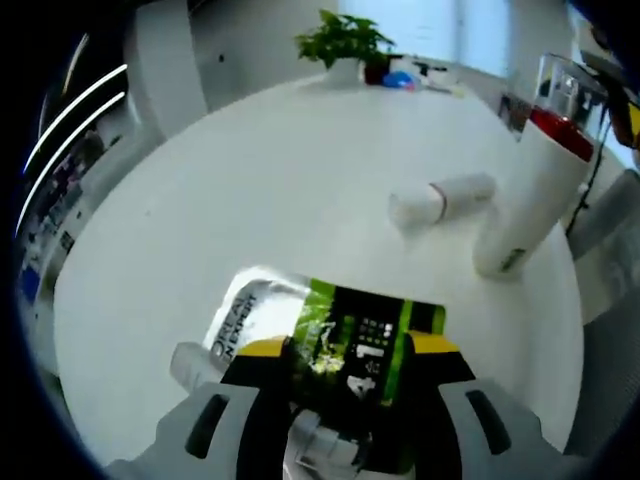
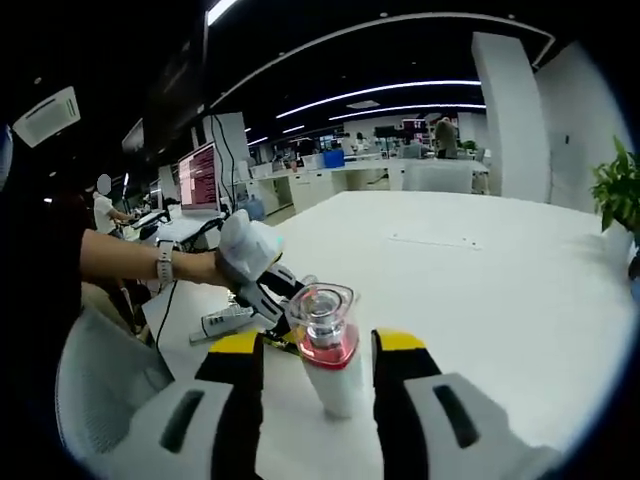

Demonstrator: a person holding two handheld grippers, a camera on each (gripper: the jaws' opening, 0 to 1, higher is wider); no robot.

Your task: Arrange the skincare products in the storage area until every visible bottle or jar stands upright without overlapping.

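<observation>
A green and black tube (image 1: 350, 335) with a silver end lies on the white round table (image 1: 250, 180), and my left gripper (image 1: 350, 350) is shut on its near end. Farther right a small white bottle (image 1: 440, 200) with a red band lies on its side. Beside it stands a tall white bottle (image 1: 530, 190) with a red band and a clear cap. In the right gripper view this tall bottle (image 2: 335, 385) stands between the jaws of my right gripper (image 2: 318, 345), which is open with gaps on both sides. Behind it, a hand holds the left gripper (image 2: 275, 305) down at the table.
A potted plant (image 1: 345, 40) and small items (image 1: 400, 78) stand at the table's far edge. A grey chair (image 2: 100, 390) is at the table's near left edge, with a white flat device (image 2: 225, 320) on the table there. Office desks and a monitor (image 2: 198, 175) lie beyond.
</observation>
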